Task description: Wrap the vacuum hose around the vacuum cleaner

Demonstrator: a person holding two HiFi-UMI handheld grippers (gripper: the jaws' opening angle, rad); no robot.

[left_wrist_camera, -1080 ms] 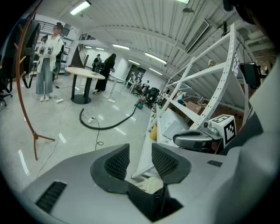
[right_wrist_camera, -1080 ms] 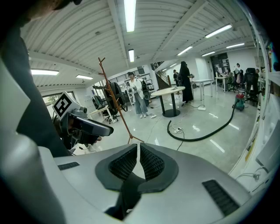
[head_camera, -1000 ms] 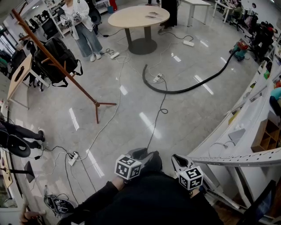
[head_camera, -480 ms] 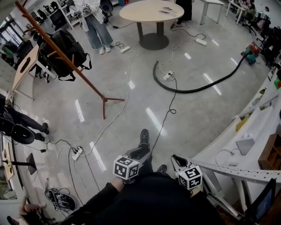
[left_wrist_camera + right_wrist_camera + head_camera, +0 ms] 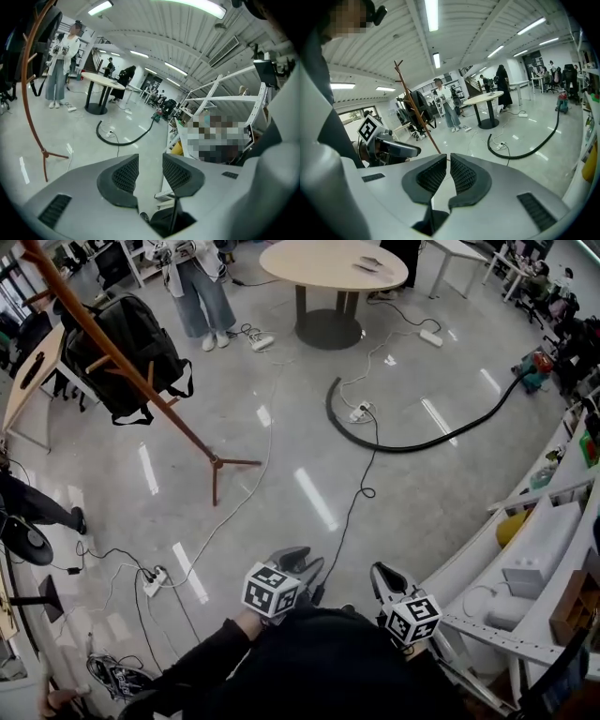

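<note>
A black vacuum hose [image 5: 412, 442] lies on the glossy floor. Its hooked free end is near a round table's [image 5: 319, 266] base, and its length sweeps right to the vacuum cleaner [image 5: 536, 364] by the shelving. It sits well ahead of both tools (slightly rightward, so the right gripper [image 5: 382, 579] looks nearer). That gripper's jaws are pressed together, empty. The left gripper [image 5: 298, 565] shows a narrow gap, also empty.

Office floor: round table [image 5: 333, 263], coat stand [image 5: 187, 431]
</note>
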